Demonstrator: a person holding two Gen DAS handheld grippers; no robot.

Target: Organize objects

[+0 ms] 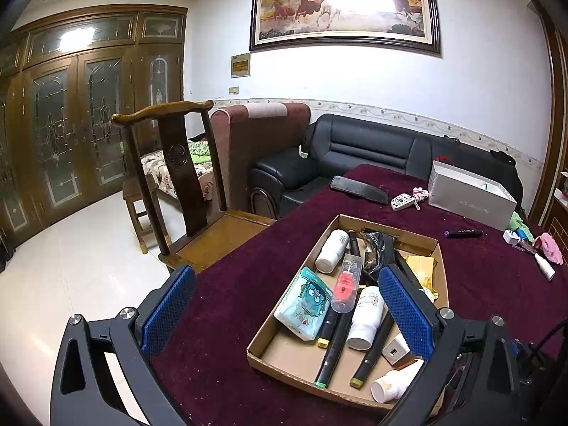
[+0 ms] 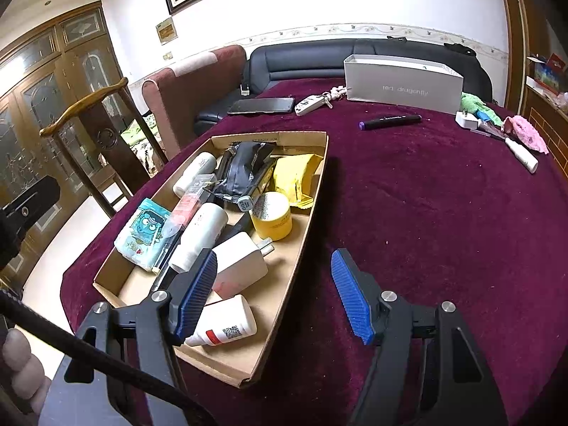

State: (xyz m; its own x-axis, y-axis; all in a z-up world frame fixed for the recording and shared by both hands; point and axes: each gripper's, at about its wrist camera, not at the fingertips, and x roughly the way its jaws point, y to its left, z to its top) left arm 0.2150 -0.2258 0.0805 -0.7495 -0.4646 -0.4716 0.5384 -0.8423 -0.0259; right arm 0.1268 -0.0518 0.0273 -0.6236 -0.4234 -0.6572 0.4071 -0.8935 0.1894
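Cardboard tray (image 2: 301,213) corner behind right claw (image 2: 275,293).

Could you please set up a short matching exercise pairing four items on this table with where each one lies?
Items:
1. yellow jar
2. black marker
3. phone
4. pink cloth

Places:
A. far right edge of the table
B. inside the cardboard tray
C. far edge of the table, next to the sofa
D. loose on the red cloth in front of the grey box

Pairs: 1-B, 2-D, 3-C, 4-A
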